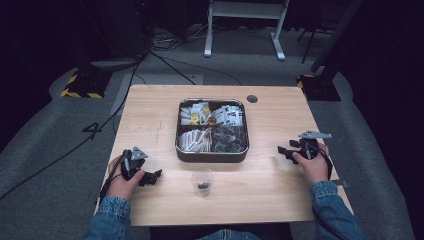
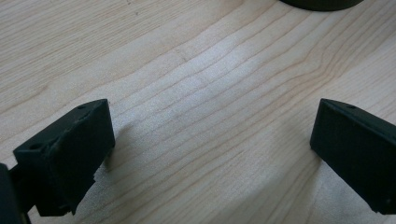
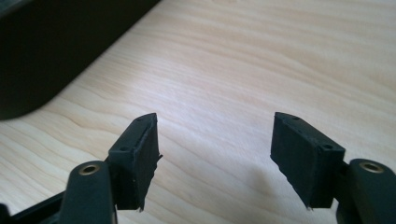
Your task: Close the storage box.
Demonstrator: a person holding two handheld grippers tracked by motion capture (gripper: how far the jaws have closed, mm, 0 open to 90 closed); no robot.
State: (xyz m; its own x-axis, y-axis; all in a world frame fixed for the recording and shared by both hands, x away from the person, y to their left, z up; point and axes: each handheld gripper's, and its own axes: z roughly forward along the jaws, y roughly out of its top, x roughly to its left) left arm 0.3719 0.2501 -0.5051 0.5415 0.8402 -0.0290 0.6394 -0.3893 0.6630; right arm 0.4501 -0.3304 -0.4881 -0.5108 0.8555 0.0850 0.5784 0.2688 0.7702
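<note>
With both hands low on the counter (image 1: 150, 105), the sound move was to rest them clear of the cup (image 1: 202, 181) and tin (image 1: 212, 131). The left gripper (image 1: 151, 177) and right gripper (image 1: 284, 151) had fingers spread, grasping nothing; the cup stood between them, nearer the left

Grey carpet floor (image 1: 45, 150), white table frame (image 1: 245, 25) behind, dark surroundings.

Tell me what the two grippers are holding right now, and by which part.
Nothing. The left gripper and right gripper are open, with bare table between them.
</note>
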